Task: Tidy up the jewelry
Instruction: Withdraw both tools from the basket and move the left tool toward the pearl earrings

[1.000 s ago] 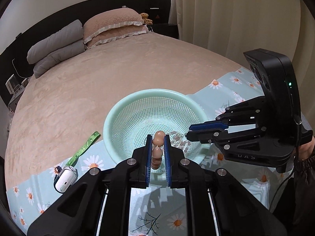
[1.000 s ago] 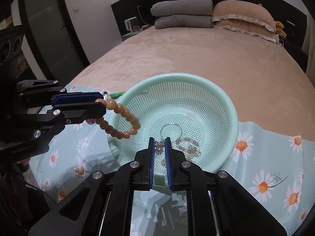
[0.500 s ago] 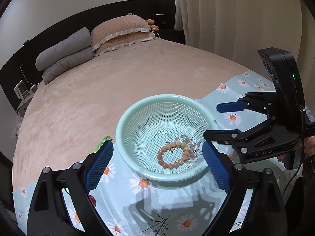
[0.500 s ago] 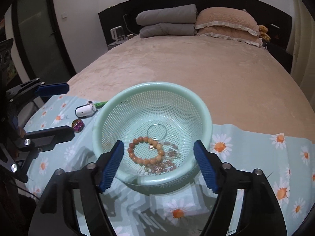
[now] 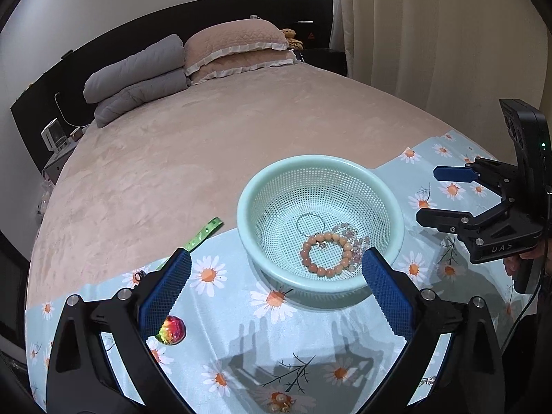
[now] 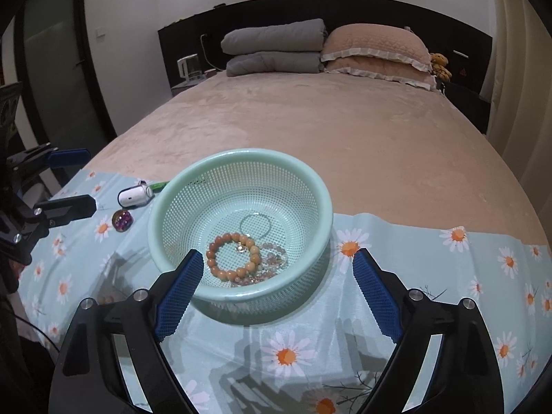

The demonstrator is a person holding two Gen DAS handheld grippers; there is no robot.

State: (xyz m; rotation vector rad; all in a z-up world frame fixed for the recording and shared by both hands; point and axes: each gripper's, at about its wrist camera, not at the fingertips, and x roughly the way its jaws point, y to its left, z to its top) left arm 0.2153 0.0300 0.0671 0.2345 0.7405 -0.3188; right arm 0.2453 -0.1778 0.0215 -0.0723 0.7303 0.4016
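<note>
A mint green mesh basket sits on a daisy-print cloth on the bed. In it lie an orange bead bracelet, a pale crystal bracelet and a thin ring-shaped bangle. My left gripper is open and empty, held just in front of the basket. My right gripper is open and empty, also just in front of the basket. Each gripper shows in the other's view, at the right and at the left.
A multicoloured gem-like trinket lies on the cloth left of the basket. A small white device with a green strap lies beyond it. A small pearl piece lies at the near cloth edge. Pillows are at the bed's far end.
The left gripper let the orange bead bracelet go into the basket and opened. The right gripper opened too. Both have pulled back from the basket.
</note>
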